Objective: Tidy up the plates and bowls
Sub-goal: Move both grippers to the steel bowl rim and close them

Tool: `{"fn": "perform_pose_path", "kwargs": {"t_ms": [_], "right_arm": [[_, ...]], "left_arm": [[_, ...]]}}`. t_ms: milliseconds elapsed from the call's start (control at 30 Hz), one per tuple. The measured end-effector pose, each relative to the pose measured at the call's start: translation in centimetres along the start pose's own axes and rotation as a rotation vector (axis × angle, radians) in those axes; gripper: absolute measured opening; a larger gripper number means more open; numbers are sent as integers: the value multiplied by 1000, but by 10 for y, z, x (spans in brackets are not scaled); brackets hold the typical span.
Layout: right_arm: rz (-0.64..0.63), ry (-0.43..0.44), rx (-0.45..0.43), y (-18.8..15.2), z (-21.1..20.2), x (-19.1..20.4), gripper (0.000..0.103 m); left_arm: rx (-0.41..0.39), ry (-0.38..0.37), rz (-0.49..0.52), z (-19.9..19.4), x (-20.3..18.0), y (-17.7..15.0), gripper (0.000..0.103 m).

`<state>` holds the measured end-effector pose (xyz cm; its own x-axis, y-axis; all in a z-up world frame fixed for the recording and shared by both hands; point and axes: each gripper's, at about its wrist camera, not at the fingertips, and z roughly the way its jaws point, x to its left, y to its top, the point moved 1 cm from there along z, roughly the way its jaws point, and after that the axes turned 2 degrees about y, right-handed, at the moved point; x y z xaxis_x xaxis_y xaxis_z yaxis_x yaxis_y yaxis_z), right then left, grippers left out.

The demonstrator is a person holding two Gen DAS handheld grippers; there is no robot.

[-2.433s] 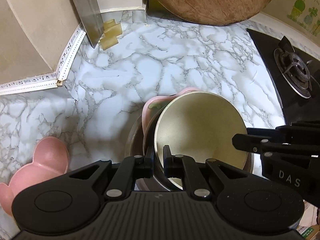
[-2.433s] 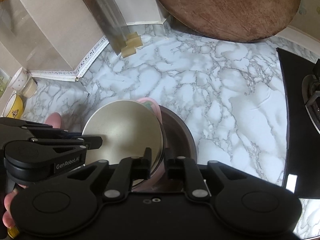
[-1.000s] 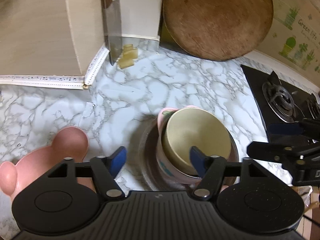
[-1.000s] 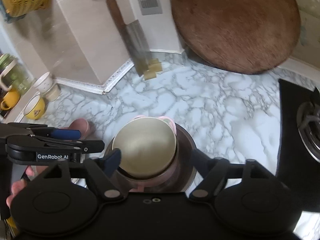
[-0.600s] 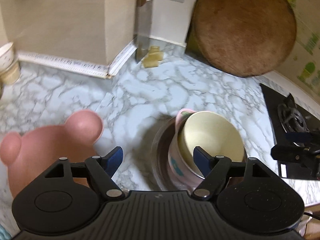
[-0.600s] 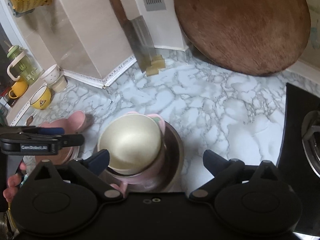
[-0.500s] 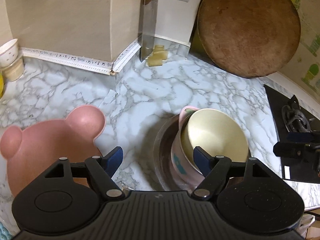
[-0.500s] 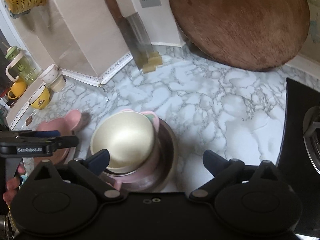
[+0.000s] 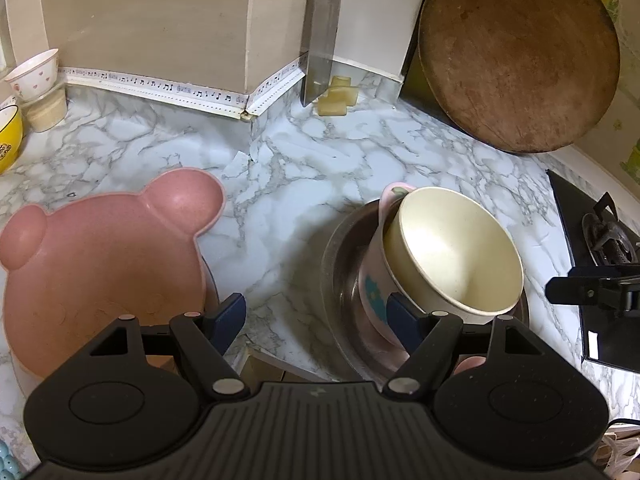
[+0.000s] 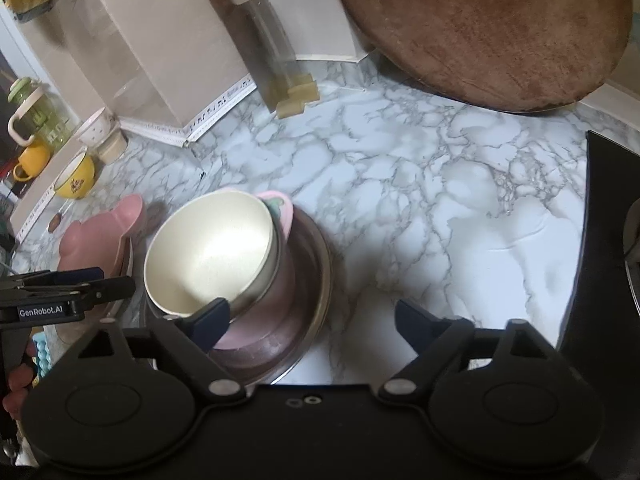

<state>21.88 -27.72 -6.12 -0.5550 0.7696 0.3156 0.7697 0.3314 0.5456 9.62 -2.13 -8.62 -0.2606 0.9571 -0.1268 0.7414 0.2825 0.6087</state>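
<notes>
The left gripper (image 9: pixel 316 318) stood wide open and held nothing, its blue-padded fingers (image 9: pixel 228 314) spread well apart above the counter (image 9: pixel 288 184). The right gripper (image 10: pixel 310 320) was likewise fully open and empty.

The pink plate (image 9: pixel 100 256), shaped like a bear's head, lay just ahead of the left gripper's left finger and partly under it, ears pointing away from the tool. Its near rim was hidden by the gripper body. It seemed to rest on something paler beneath, though what could not be told.

The stack sat ahead of the left gripper's right finger: a cream bowl (image 9: pixel 452 252) tilted inside a pink bowl (image 9: pixel 372 284), both in a steel dish (image 9: pixel 340 260). From the right gripper, the same stack lay ahead and to its left, with its left finger crossing in front of the cream bowl's near rim (image 10: pixel 206 256); contact could not be told.

The left gripper was the nearer one to the pink plate, which lay beyond the stack from the right gripper (image 10: pixel 100 240). Judged from that layout, the plate was probably next, and the left tool would need only a small shift leftward to straddle its rim.
</notes>
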Motion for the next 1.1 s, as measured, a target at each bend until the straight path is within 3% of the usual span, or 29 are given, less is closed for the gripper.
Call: {"fn": "perform_pose_path", "kwargs": {"t_ms": [367, 533, 800, 900, 967, 1100], "right_arm": [[-11, 14, 28, -9, 18, -2, 68], [-63, 14, 24, -12, 22, 7, 68], [-27, -11, 26, -9, 29, 0, 68], [-3, -16, 30, -7, 35, -5, 61], [11, -29, 36, -5, 40, -8, 51], [37, -26, 46, -3, 48, -10, 36]], "left_arm": [[17, -2, 11, 16, -3, -13, 77], [9, -20, -17, 17, -2, -12, 77], [61, -29, -44, 31, 2, -9, 76], [88, -41, -70, 39, 6, -7, 64], [104, -43, -81, 43, 7, -5, 49], [123, -62, -83, 48, 6, -2, 31]]}}
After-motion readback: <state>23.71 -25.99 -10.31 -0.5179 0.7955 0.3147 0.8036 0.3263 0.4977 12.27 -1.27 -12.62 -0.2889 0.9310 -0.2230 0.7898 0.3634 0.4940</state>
